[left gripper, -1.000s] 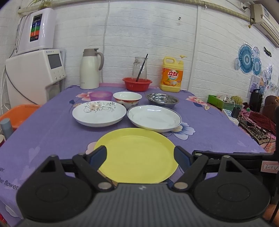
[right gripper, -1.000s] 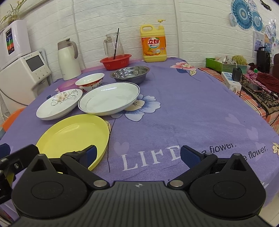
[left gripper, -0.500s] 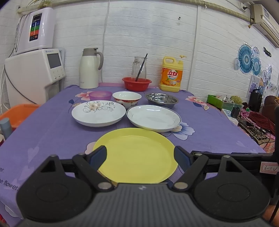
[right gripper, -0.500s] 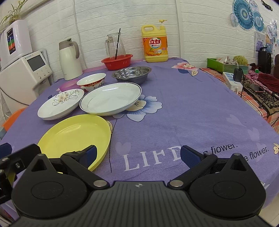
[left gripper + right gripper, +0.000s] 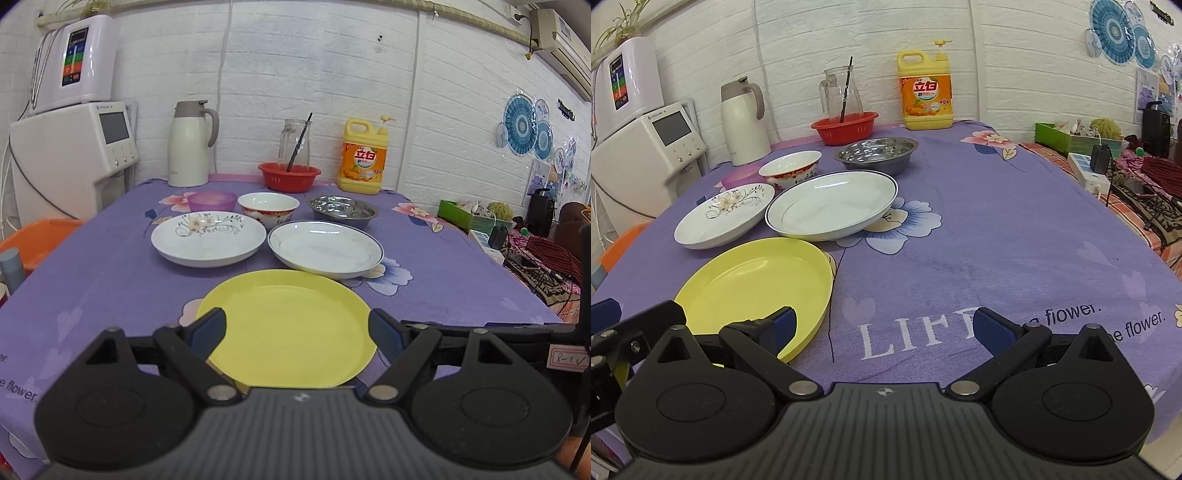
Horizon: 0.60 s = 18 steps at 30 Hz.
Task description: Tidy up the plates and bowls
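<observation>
- The words "LIFE" and "flower." are printed on the purple tablecloth (image 5: 1015, 229); its right half lies bare.
- The floral plate (image 5: 208, 238) is glazed white, round and shallow.
- The yellow plate (image 5: 286, 326) is smooth and matte, and sits nearest the front edge.
- The left gripper (image 5: 297, 330) is held with fingers apart over the yellow plate, nothing clamped.
- The blue-rimmed plate (image 5: 327, 249) is set in front of the steel bowl (image 5: 341, 210).
- The right gripper (image 5: 884, 328) is held spread, empty, above the lettering.
</observation>
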### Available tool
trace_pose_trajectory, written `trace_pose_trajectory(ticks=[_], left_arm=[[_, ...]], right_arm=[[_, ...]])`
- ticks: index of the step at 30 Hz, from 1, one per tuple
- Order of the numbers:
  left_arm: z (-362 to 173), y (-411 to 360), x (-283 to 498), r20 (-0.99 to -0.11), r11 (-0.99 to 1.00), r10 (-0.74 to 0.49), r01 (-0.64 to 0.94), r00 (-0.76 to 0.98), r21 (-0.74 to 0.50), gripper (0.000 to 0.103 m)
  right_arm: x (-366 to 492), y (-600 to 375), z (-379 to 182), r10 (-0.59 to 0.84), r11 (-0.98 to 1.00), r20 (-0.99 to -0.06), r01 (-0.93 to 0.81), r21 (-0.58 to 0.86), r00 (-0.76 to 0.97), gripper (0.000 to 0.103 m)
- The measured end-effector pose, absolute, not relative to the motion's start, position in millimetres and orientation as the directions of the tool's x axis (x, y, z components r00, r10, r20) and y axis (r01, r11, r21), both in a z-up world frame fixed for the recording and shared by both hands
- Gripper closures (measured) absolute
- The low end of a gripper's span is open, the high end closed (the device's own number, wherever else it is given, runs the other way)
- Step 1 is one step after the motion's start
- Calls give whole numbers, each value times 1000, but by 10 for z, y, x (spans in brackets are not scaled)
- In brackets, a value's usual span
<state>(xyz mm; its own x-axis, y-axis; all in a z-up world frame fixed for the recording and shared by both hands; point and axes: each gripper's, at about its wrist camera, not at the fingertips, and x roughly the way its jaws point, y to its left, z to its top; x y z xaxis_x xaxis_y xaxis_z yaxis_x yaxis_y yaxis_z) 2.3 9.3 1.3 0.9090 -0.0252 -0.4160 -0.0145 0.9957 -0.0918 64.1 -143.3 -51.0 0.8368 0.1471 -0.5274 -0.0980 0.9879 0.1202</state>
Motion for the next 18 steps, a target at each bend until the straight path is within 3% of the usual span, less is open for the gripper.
trace_pose_trajectory(ticks=[8, 18], left_arm=[[80, 99, -34, -377, 997, 16, -42, 926, -63, 22], [29, 224, 275, -427, 996, 46, -72, 903, -46, 21]], right_arm=[[628, -1435, -479, 154, 986, -513, -100, 131, 845, 0], [807, -1431, -477, 202, 974, -499, -120, 191, 843, 0]])
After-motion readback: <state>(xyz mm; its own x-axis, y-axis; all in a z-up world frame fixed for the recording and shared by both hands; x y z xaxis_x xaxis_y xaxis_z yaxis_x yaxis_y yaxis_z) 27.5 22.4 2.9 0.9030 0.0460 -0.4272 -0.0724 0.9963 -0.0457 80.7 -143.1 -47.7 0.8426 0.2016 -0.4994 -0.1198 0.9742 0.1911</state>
